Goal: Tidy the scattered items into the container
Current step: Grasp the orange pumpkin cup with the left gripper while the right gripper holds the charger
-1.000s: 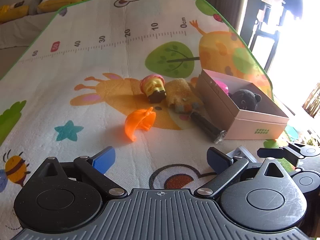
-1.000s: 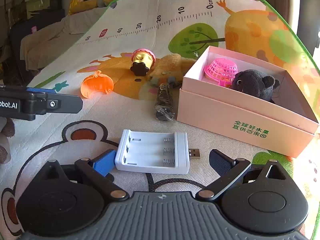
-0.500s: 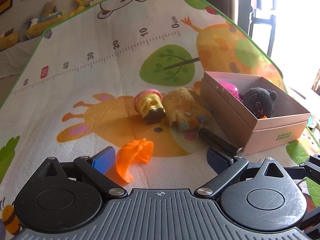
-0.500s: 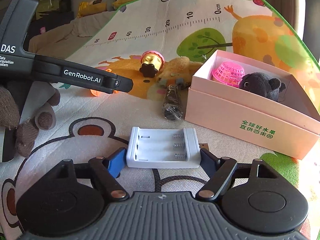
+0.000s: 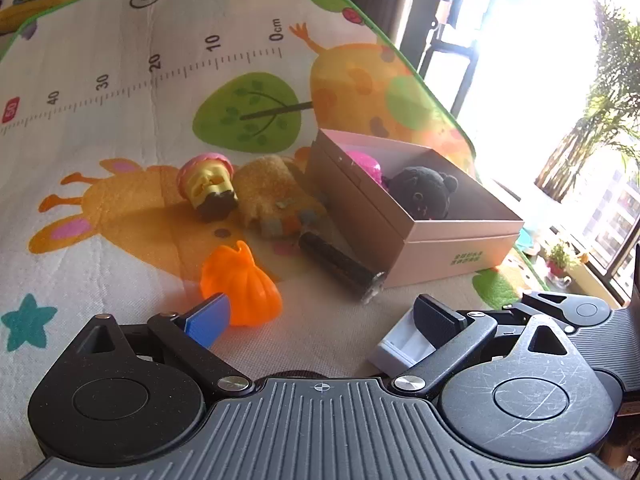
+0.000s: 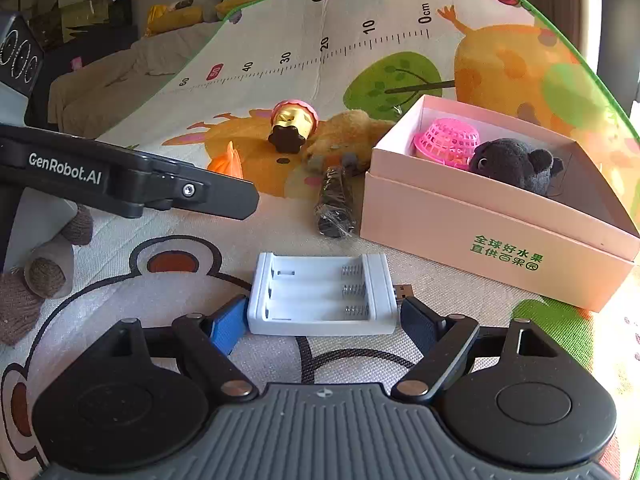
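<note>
Charger (image 6: 322,294) between right gripper (image 6: 322,320) fingers

White charger (image 6: 322,294) – flat, beside box (image 6: 496,236)

Play mat (image 6: 280,232) carries a printed ruler: "0cm", "10", "20", "30", "40", a red-boxed "50", then "60". Pink box (image 6: 496,236) front wall has green Chinese print, "全球好水果" above "直供百果园". Left claw (image 6: 224,196) arm reads "GenRobot.AI" in white. Box print in left wrist view too blurred to read.
</note>
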A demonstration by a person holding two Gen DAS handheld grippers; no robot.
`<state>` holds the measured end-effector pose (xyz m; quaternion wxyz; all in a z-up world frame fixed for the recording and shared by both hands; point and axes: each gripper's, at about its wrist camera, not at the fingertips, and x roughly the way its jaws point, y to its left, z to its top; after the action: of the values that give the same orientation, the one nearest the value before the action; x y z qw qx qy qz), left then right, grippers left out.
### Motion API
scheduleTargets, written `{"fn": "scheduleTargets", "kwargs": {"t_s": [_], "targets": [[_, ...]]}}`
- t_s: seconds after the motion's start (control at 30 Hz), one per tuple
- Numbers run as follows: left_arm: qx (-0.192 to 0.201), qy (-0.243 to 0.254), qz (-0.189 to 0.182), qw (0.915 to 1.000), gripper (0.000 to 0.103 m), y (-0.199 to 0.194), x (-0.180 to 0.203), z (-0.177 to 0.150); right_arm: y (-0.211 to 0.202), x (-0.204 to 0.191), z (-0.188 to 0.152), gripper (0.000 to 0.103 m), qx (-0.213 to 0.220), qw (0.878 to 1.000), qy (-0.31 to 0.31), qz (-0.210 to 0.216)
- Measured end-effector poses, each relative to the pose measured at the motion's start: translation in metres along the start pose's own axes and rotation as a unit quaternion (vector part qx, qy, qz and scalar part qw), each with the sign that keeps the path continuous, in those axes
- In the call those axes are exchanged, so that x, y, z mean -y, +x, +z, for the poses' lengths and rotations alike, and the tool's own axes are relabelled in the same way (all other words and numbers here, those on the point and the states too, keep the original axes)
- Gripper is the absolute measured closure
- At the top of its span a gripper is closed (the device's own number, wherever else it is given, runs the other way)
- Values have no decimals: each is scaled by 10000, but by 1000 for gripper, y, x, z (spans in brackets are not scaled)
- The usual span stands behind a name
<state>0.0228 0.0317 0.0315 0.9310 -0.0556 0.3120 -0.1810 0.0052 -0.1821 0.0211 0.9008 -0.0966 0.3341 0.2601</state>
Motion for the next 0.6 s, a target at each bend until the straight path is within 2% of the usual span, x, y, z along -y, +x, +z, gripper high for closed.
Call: {"fn": "scheduleTargets", "kwargs": {"t_s": [0.1, 0.17, 0.23, 0.47, 0.53, 0.6], "targets": [[6, 111, 683, 9976, 2, 3, -4, 1, 1, 1, 0, 17, -15, 10000, 24, -10], [-41, -10, 958, 9954, 3, 8, -13, 3, 1, 1, 0, 17, -19, 10000, 25, -19], [-57, -113, 995, 9950, 3, 13, -20, 5, 1, 1, 0, 15, -27, 10000, 35, -23], [-90, 32, 1099, 9939, 5, 31, -17, 10, 2, 2, 0, 15, -39, 10000, 49, -12], [-136, 43, 1103, 9938, 13, 36, -16, 11, 2, 2, 0, 14, -42, 10000, 52, -10], [-209, 97, 1114, 9935, 28, 41, -14, 11, 2, 2, 0, 14, -42, 10000, 49, -12]]}}
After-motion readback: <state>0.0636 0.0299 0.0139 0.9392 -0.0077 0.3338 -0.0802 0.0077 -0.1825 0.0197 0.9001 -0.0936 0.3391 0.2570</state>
